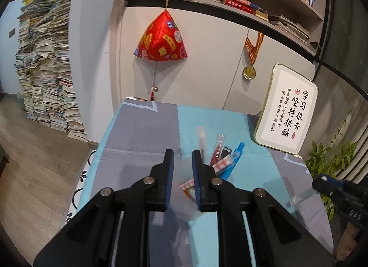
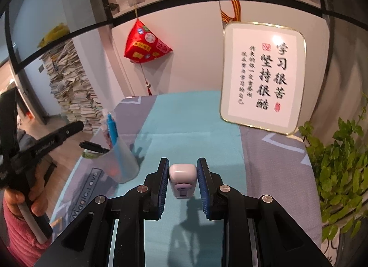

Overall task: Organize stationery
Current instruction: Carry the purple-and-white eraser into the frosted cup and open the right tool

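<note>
On a worktop spread with a teal and grey cloth, the left tongs are closed on the rim of a frosted plastic cup that stands upright near the left edge, with pens sticking out of it. The right tongs are clamped around a small pale correction tape, held just above the teal strip, well apart from the cup. A framed calligraphy sign leans at the far right.
</note>
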Motion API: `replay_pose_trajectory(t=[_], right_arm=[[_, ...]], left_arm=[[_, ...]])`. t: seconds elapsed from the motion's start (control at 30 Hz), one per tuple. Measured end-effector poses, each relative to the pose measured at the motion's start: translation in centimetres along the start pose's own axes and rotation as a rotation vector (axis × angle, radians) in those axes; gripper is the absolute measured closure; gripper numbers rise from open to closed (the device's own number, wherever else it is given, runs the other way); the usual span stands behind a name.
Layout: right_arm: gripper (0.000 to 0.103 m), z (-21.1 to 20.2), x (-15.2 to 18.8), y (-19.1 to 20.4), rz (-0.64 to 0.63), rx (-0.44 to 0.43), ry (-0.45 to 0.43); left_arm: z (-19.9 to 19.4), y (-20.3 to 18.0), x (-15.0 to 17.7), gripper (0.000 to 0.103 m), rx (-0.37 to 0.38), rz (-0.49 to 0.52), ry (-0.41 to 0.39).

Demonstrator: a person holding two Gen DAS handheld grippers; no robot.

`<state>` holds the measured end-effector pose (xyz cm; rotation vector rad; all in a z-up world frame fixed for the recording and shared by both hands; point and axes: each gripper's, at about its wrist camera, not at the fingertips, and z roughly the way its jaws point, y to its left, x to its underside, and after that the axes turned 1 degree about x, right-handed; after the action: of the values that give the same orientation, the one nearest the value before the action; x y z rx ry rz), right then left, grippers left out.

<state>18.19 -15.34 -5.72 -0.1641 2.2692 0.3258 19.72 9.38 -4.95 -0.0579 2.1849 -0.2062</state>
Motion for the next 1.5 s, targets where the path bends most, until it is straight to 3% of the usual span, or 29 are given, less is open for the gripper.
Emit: replay_pose_trajectory(t=[0.2,0.4,0.53,0.7,1.5], right_arm=[[0.077,-1.0,-2.3,2.8,-0.05,-0.055,-0.052],[0.077,-1.3,-5.6,8.1,-0.137,-0.148,-0.126],[0.077,0.3,-6.9,11.8,-0.188,-0.2,-0.122],[0.077,3.1,-7.2,14.4,-0.215,-0.187,-0.094],[0.077,9.0,-4.6,14.6,-0.224,-0.151,0.058]], left_arm=[[-2.1,1.4,2.2,0.085,-0.059,-0.009,-0.037],[-3.4,3.0,4.7,0.084,-0.071,-0.058,-0.016],[-3.7,3.4,6.5,0.084,-0.066,-0.059,0.022],[-3.5,3.3,7.5,0.082,-0.072,-0.024,0.053],[-2.9,3.8,7.7,0.076,-0.054,-0.029,0.063]])
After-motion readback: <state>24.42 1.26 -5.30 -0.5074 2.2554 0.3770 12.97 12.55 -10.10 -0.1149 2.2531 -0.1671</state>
